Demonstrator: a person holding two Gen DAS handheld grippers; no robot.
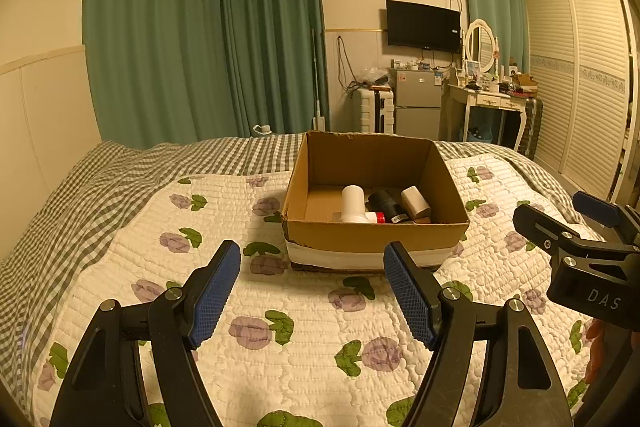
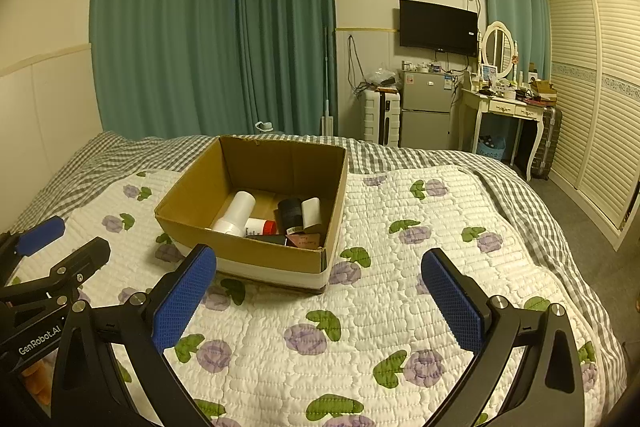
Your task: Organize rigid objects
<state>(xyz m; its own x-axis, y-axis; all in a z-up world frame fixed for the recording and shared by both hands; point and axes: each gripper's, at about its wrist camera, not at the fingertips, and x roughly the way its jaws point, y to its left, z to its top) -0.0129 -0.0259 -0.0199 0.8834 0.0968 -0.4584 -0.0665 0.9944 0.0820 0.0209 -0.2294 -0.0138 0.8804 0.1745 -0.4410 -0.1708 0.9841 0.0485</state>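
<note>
An open cardboard box point(image 1: 376, 237) point(image 2: 248, 255) stands on the bed's floral quilt point(image 1: 304, 331) point(image 2: 360, 315). Inside lie a white bottle point(image 1: 353, 201) point(image 2: 237, 213), a small white bottle with a red cap point(image 1: 376, 217) point(image 2: 260, 226), a black cylinder point(image 1: 386, 205) point(image 2: 290, 213), a white block point(image 1: 415, 202) point(image 2: 311, 211) and a pink box point(image 2: 304, 239). My left gripper point(image 1: 312, 293) is open and empty, hovering above the quilt in front of the box. My right gripper point(image 2: 320, 301) is open and empty, in front of the box and to its right; it also shows in the left wrist view point(image 1: 580, 239).
A grey checked blanket point(image 1: 120, 171) point(image 2: 500, 167) covers the bed's far side. Green curtains point(image 1: 200, 27), a suitcase point(image 1: 376, 111), a small fridge point(image 2: 426, 111), a dressing table point(image 2: 508, 107) and a louvred wardrobe point(image 2: 592, 87) line the room beyond.
</note>
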